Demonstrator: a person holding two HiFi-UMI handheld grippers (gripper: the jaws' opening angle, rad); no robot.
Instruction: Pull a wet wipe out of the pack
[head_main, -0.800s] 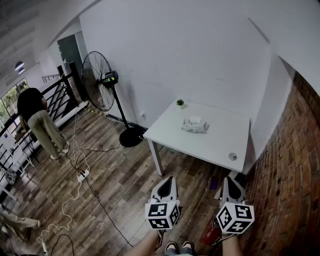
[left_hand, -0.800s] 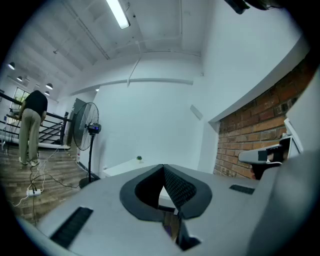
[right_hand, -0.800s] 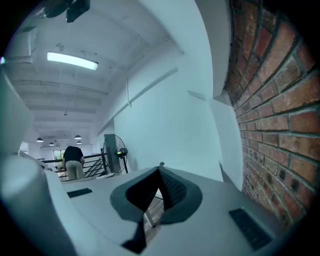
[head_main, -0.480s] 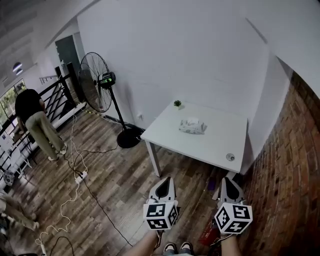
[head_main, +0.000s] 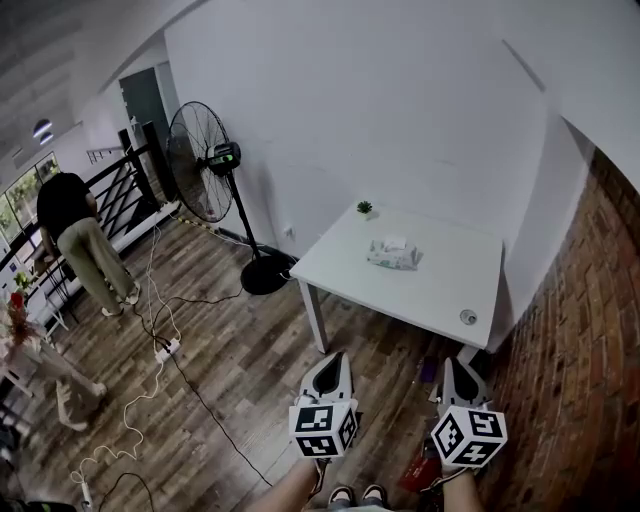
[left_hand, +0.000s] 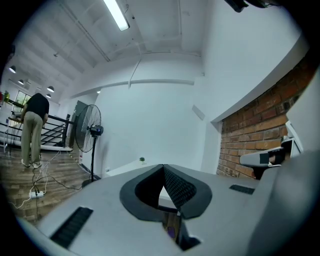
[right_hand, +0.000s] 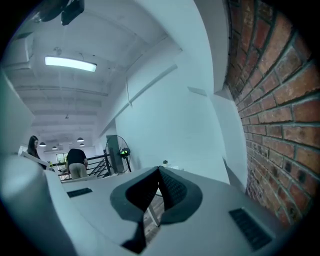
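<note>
Wipe pack (head_main: 391, 256) on white table (head_main: 440, 292), white bit raised on top, left gripper (head_main: 337, 358) and right gripper (head_main: 457, 363) well apart from it, jaws pressed together, empty.

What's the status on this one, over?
Left gripper and right gripper: jaws shut, empty, low over floor. Wipe pack on white table, untouched, out of reach ahead. Path to table looks open.
</note>
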